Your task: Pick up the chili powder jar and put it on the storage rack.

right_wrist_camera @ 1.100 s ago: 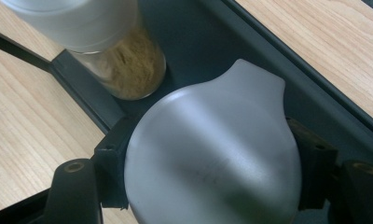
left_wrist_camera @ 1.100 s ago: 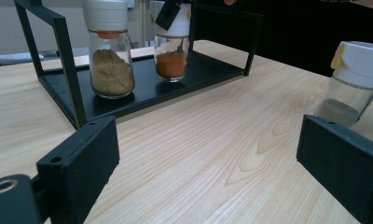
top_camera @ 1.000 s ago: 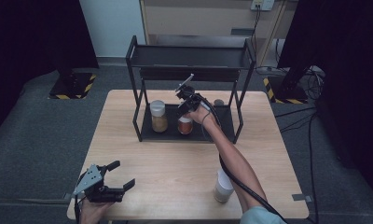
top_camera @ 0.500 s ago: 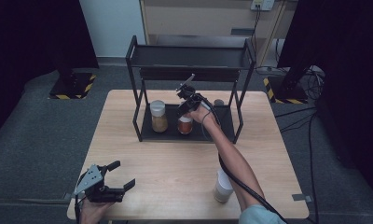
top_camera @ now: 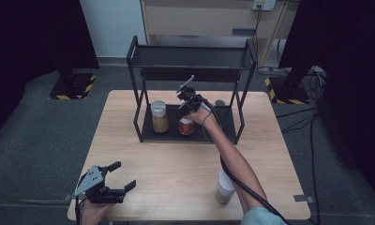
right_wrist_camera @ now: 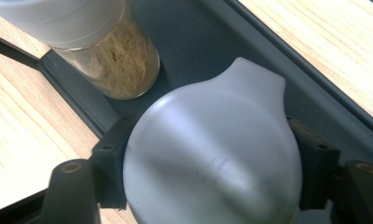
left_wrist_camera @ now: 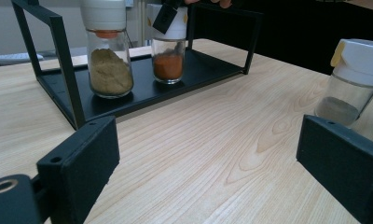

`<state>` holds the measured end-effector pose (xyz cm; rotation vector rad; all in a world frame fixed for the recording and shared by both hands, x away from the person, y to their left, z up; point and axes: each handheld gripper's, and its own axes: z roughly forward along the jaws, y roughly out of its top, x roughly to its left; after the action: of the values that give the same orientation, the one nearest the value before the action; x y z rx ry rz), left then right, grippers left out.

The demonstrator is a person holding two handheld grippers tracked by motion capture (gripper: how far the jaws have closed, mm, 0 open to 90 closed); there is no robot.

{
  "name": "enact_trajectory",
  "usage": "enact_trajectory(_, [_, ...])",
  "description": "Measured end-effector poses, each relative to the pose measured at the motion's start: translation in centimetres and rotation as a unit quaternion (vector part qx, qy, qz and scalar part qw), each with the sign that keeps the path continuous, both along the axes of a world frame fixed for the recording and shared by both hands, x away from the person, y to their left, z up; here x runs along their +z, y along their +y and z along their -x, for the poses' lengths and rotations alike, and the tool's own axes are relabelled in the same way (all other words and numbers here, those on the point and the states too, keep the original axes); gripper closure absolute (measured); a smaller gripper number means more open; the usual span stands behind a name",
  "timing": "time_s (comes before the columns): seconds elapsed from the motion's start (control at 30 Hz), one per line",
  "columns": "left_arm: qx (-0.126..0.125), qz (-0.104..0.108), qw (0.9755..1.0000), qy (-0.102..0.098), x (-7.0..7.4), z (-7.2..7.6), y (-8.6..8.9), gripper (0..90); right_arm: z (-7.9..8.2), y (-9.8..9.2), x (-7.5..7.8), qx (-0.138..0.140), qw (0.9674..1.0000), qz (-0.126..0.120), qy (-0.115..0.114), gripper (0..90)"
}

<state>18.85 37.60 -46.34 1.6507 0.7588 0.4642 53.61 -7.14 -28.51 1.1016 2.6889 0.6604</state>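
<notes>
Right tongs (top_camera: 187, 108) are seen at the lower shelf of the black rack (top_camera: 237, 123), set over the white cap of the red spice jar (top_camera: 186, 125). The jar stands upright on that lower shelf, just beside the tan spice jar (top_camera: 159, 117) and apart from it.

Change noted: the jaws of the right tongs have just been opening. In the right gripper view the white cap (right_wrist_camera: 212, 154) is still framed between the two black jaws, which sit at its flanks; whether the pads press on it or have just come free cannot be told. In the earlier high views the hand is seen in the same place, with the jar already on the shelf.

Judgement: the opening jaws with the jar standing on the shelf are read as a release, so placement of this jar is taken as done or nearly so. A straight lift clear of the cap would be called for next, so that the jar is not tipped against its neighbour.

Left tongs (top_camera: 122, 176) are held at the near left corner of the counter (top_camera: 129, 140), jaws wide apart, nothing between them. A third jar (top_camera: 224, 186) with a white cap and greyish contents stands on the counter near the right forearm, probably next for the rack.
</notes>
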Motion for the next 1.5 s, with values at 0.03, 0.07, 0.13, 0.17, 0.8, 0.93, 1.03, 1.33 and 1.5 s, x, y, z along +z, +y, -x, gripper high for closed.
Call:
enact_trajectory(0.03, [0.0, 0.0, 1.0, 0.0, 0.0, 0.0, 0.0, 4.9, 0.2, 0.1, 0.1, -0.004, 1.0, 0.0, 0.002, 23.5])
enact_trajectory(0.07, [0.0, 0.0, 1.0, 0.001, 0.0, 0.0, 0.0, 4.9, 0.4, 0.2, 0.1, -0.007, 1.0, 0.001, -0.003, 21.1])
enact_trajectory(0.13, [-0.001, 0.0, 1.0, 0.0, 0.0, 0.0, 0.0, 4.9, 0.8, 0.0, 0.2, -0.01, 0.9999, -0.002, -0.01, 15.3])
enact_trajectory(0.17, [-0.001, -0.001, 1.0, -0.001, 0.0, 0.0, 0.0, 4.9, 1.1, -0.1, 0.2, -0.007, 0.9998, -0.003, -0.019, 13.7])
enact_trajectory(0.8, [0.0, -0.005, 1.0, 0.001, 0.1, 0.0, -0.1, 4.9, 6.0, -2.9, 1.7, 0.012, 0.9959, -0.011, -0.089, 8.4])
enact_trajectory(0.93, [0.0, -0.006, 1.0, 0.001, 0.1, -0.1, -0.2, 4.9, 7.1, -3.6, 2.3, 0.01, 0.9954, -0.013, -0.095, 8.8])
enact_trajectory(1.03, [0.0, -0.006, 1.0, 0.001, 0.1, 0.0, -0.2, 4.9, 7.6, -4.2, 2.8, 0.007, 0.9953, -0.021, -0.095, 8.8])
enact_trajectory(1.33, [0.0, -0.007, 1.0, 0.003, 0.1, -0.1, -0.2, 4.8, 10.6, -6.0, 4.9, 0.023, 0.9921, -0.032, -0.119, 8.8])
enact_trajectory(1.5, [0.001, -0.005, 1.0, 0.004, 0.1, -0.1, -0.2, 4.9, 12.8, -6.9, 6.1, 0.029, 0.9897, -0.035, -0.136, 8.8])
